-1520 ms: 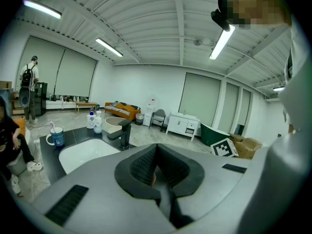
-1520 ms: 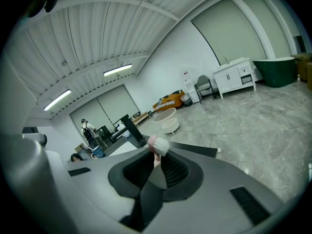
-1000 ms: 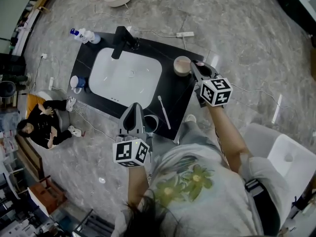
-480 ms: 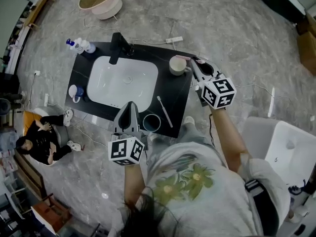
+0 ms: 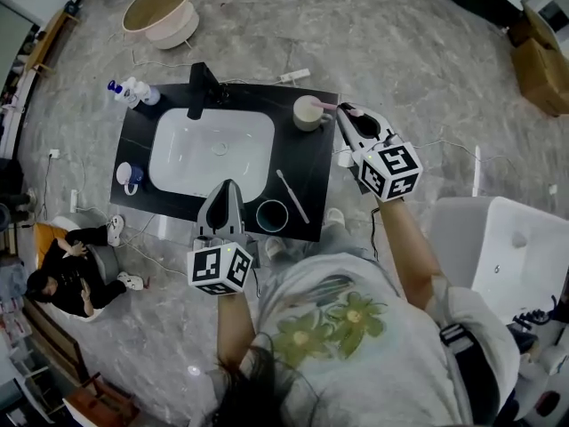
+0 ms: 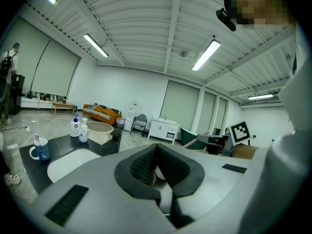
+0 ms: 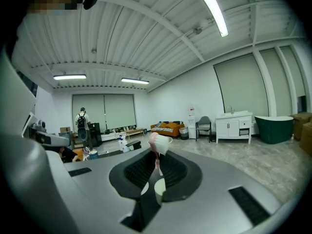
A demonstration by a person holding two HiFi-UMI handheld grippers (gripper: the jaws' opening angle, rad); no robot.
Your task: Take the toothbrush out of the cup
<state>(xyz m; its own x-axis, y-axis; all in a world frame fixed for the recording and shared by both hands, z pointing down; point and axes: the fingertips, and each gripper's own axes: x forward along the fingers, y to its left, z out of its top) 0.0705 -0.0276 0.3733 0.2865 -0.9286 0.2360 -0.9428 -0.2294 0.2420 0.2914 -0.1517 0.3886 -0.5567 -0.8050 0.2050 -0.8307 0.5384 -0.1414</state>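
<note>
A beige cup (image 5: 306,114) stands on the black counter (image 5: 313,176) to the right of the sink. My right gripper (image 5: 339,112) is shut on a pink toothbrush (image 5: 324,105), whose far end shows over the cup's rim; I cannot tell whether it is still inside. In the right gripper view the pink toothbrush (image 7: 157,147) sticks up from between the jaws of the right gripper (image 7: 155,154). My left gripper (image 5: 228,187) hovers at the counter's front edge, its jaws together with nothing in them, and the left gripper (image 6: 156,146) looks the same in its own view.
A dark cup (image 5: 272,215) and a white toothbrush (image 5: 292,196) lie at the counter's front. The white sink (image 5: 212,151) has a black faucet (image 5: 199,88) behind it. Bottles (image 5: 130,90) and a blue mug (image 5: 126,174) stand at the left. A basin (image 5: 160,9) sits on the floor, and a person (image 5: 67,269) sits nearby.
My right gripper has risen and drawn back to the right of the beige cup with the pink toothbrush in it. The left gripper has shifted left, away from the dark cup.
</note>
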